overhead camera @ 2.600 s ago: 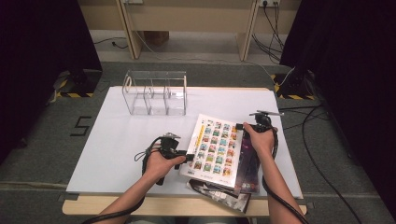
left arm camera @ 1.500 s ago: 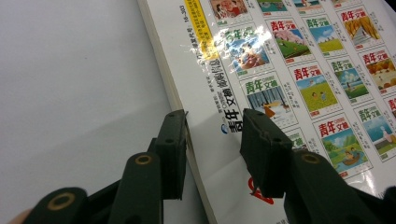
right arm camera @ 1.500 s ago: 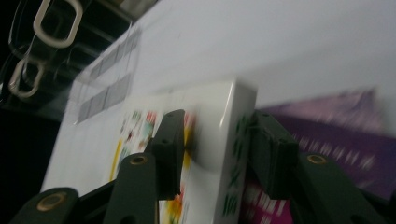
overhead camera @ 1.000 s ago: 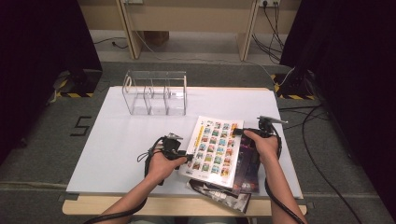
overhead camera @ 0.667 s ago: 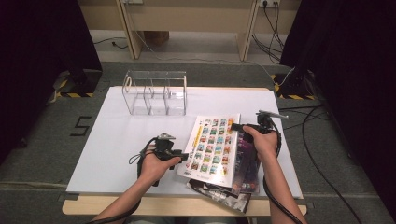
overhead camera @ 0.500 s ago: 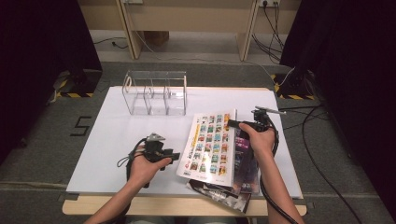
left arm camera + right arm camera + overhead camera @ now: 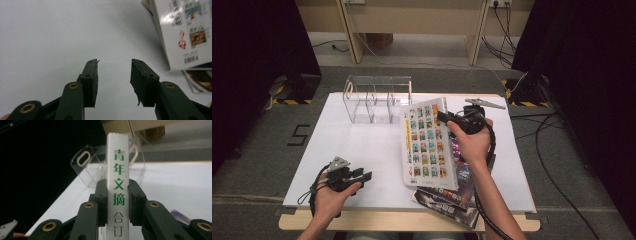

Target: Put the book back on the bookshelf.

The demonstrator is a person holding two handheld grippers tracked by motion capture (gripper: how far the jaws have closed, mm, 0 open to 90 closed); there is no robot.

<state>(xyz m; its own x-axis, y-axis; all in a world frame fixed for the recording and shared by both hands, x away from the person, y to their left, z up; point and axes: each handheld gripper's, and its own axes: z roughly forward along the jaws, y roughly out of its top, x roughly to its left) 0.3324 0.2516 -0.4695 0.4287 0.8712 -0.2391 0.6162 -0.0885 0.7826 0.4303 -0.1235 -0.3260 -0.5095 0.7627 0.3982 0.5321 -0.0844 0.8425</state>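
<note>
A thick white book [image 7: 426,145], its cover a grid of small pictures, stands tilted up off the table at centre right. My right gripper [image 7: 443,119] is shut on its spine near the top. In the right gripper view, the spine [image 7: 118,170] with green characters sits pinched between both pads, and the jaws have just been closing on it. My left gripper [image 7: 364,176] hovers low near the table's front left. Its jaws [image 7: 113,77] are open with nothing between them and have just been opening further. The book's lower corner [image 7: 185,32] lies to their right.
A clear acrylic divider rack [image 7: 377,97] stands at the back of the white tabletop [image 7: 362,145], and it also rises behind the spine [image 7: 86,160]. Several glossy magazines [image 7: 452,200] lie stacked under the book near the front edge, with their corner [image 7: 200,80] visible.
The right gripper has raised the book from flat on the magazines to nearly upright. The left gripper has drawn away from the book's left edge, toward the front left of the table.
</note>
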